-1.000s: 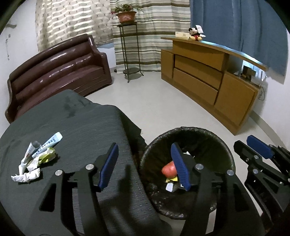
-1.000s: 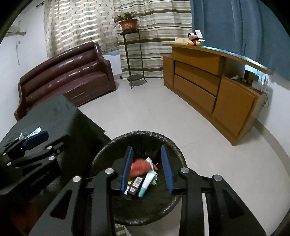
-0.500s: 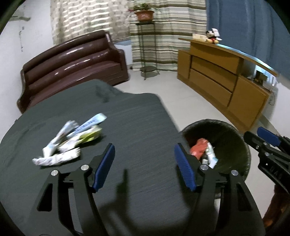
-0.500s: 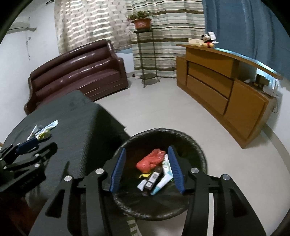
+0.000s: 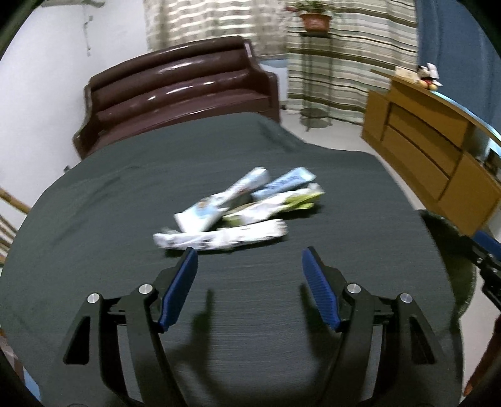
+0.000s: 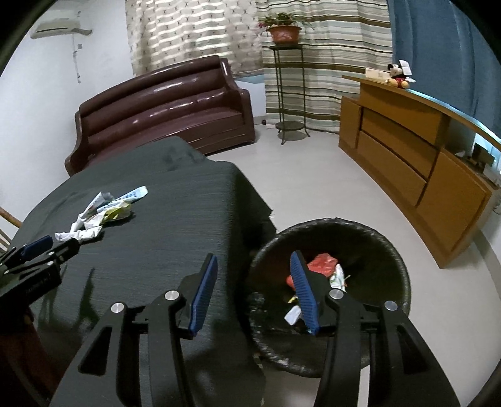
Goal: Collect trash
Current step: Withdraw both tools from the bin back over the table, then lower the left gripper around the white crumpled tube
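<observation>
A heap of wrappers [image 5: 238, 213] lies on the table [image 5: 125, 219], towards its left side in the right wrist view. The bin [image 6: 382, 244] stands on the floor just right of the table (with trash [image 6: 322, 264] in it). Behind the table stands a sofa [image 6: 162, 103]; a cabinet [image 6: 407, 150] runs along the right.

Domestic living room, furnished for everyday use.
A glossy brown leather sofa [image 6: 162, 103] stands against a white wall, striped curtains [image 6: 325, 56] hang behind a potted plant [image 6: 283, 29] on a tall metal stand [image 6: 289, 94], and a long wooden sideboard [image 6: 404, 150] carries a plush toy [image 6: 398, 75]. A wall-mounted air conditioner [image 6: 59, 28] and a pale tiled floor [image 6: 313, 175] complete the room.
</observation>
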